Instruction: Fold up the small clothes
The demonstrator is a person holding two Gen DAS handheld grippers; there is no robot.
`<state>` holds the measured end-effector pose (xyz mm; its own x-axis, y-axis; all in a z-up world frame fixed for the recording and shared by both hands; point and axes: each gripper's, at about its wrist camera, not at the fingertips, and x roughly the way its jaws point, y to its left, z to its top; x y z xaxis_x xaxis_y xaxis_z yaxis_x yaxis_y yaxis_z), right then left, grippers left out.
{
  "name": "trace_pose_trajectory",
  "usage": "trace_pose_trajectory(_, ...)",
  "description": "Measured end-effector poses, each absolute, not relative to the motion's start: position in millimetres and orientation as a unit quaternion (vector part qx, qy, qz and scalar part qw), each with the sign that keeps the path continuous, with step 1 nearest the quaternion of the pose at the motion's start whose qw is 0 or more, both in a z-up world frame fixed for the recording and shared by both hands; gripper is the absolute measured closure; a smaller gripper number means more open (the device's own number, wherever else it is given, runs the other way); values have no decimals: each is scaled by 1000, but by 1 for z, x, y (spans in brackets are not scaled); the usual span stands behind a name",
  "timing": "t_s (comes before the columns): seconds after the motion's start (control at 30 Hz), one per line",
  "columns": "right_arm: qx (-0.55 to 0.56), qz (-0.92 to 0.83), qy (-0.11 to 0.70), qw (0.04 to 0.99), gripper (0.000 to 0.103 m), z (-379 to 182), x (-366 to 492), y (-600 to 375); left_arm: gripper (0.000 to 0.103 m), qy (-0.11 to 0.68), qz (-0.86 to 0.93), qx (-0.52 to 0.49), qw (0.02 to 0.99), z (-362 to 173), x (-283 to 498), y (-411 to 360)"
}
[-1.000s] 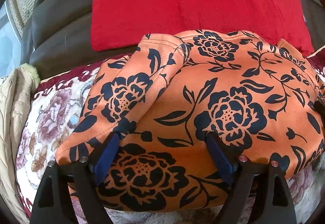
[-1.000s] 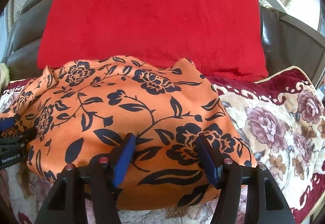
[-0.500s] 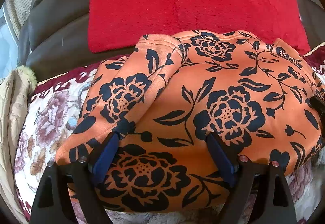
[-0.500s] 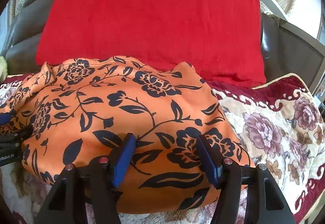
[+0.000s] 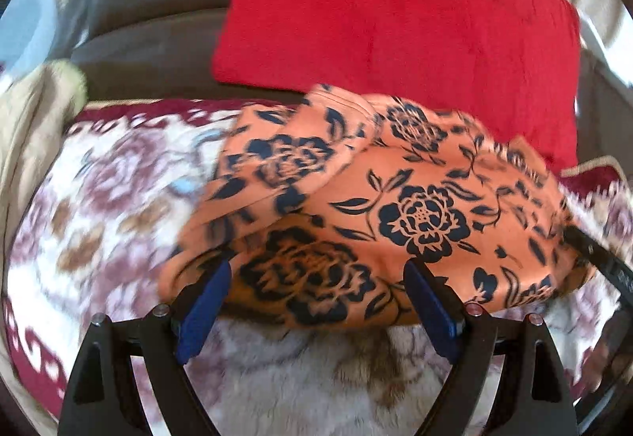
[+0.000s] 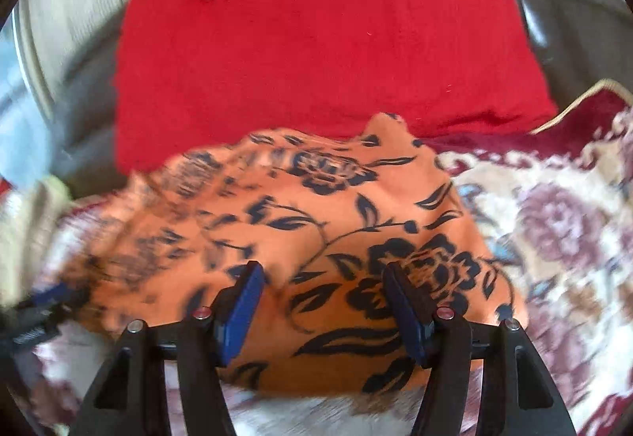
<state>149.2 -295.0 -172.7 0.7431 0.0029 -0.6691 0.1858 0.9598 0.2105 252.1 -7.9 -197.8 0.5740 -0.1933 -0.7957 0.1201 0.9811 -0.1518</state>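
Observation:
An orange garment with black flowers (image 5: 415,206) lies folded on the floral blanket (image 5: 110,198); one folded part lies across its left side. My left gripper (image 5: 316,270) is open wide over the garment's near edge, and its blue pads (image 5: 205,297) press on nothing. In the right wrist view the same garment (image 6: 324,222) spreads under my right gripper (image 6: 322,270), which is open with flat cloth showing between its fingers. Each gripper shows at the edge of the other's view: the right gripper (image 5: 593,254) and the left gripper (image 6: 39,301). Both views are blurred.
A red cushion (image 5: 395,20) leans on the grey sofa back (image 5: 158,36) just behind the garment. A beige quilt (image 5: 35,127) is bunched at the left. The blanket (image 6: 561,238) stretches on to the right of the garment.
Both grippers have drawn back and lifted a little, so the garment looks smaller and farther. In the left view it has shifted right. Neither gripper's opening changed.

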Motion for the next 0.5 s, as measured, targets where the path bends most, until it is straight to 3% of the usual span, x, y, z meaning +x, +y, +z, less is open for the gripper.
trace_pose_trajectory(0.2, 286, 76, 341, 892, 27, -170, 130, -313, 14, 462, -65, -128, 875, -201, 227, 34)
trace_pose_trajectory(0.37, 402, 133, 361, 831, 27, -195, 125, -320, 15, 475, -74, -201, 853, -215, 227, 54)
trace_pose_trajectory(0.43, 427, 136, 364, 817, 27, -203, 121, -321, 22, 476, -90, -229, 844, -220, 231, 57)
trace_pose_trajectory(0.5, 450, 129, 366, 804, 27, -209, 117, -327, 41, 481, -106, -265, 829, -229, 236, 61)
